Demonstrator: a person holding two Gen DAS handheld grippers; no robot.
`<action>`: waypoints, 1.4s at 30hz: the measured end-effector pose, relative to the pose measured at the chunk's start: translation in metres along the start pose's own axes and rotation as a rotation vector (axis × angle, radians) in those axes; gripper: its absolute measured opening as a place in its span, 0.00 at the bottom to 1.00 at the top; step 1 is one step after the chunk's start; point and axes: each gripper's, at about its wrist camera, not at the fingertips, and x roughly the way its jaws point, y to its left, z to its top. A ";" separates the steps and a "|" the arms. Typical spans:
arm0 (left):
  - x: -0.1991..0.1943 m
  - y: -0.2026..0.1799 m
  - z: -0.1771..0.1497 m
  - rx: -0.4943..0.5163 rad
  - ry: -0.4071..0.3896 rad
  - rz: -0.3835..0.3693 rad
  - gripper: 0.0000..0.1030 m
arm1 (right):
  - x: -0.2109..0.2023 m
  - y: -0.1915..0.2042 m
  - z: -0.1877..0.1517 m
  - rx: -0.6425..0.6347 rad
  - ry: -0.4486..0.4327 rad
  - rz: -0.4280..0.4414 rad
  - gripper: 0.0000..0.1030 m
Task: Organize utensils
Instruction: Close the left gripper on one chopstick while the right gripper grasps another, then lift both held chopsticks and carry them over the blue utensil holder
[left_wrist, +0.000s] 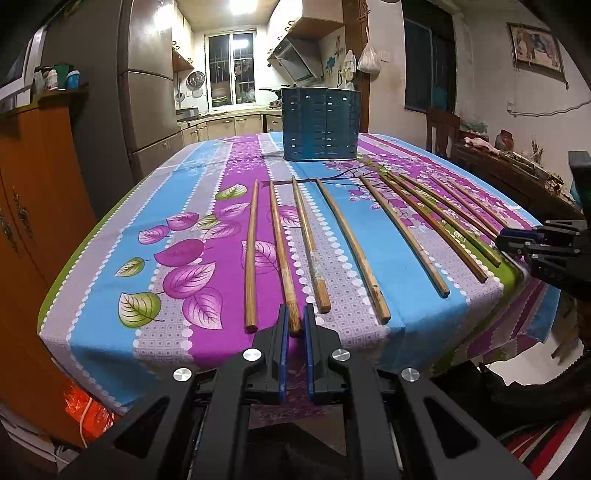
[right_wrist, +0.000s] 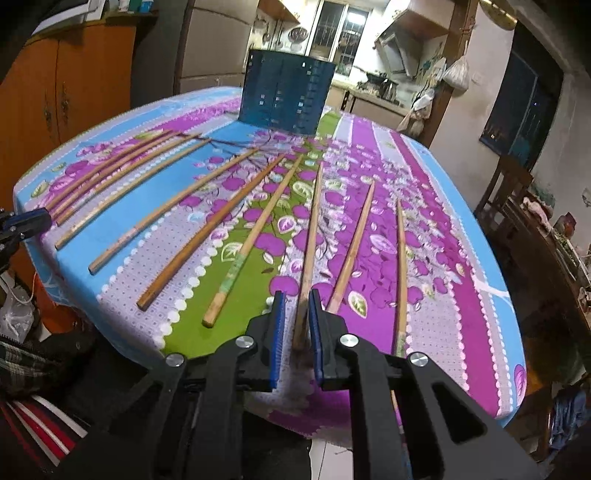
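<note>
Several wooden chopsticks lie side by side on the flowered tablecloth, thick ends toward the near edge. A blue slotted utensil holder stands at the far side; it also shows in the right wrist view. My left gripper has its jaws narrowly apart around the thick end of the second chopstick from the left. My right gripper has its jaws narrowly apart around the end of a chopstick near the right of the row. I cannot tell if the pads touch either chopstick.
An orange wooden cabinet stands left of the table. A dark wooden chair and sideboard stand to the right. The kitchen counter and fridge are beyond the table. The right gripper shows at the table's right edge in the left wrist view.
</note>
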 end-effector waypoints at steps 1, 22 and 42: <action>0.000 0.000 0.000 -0.001 0.000 0.000 0.09 | 0.000 -0.001 0.000 0.006 0.005 0.003 0.10; 0.001 0.000 0.001 0.005 -0.001 0.000 0.09 | -0.013 0.000 -0.012 0.108 0.011 0.028 0.10; -0.014 0.002 0.009 -0.006 -0.057 -0.016 0.09 | -0.057 -0.022 -0.005 0.216 -0.205 0.064 0.05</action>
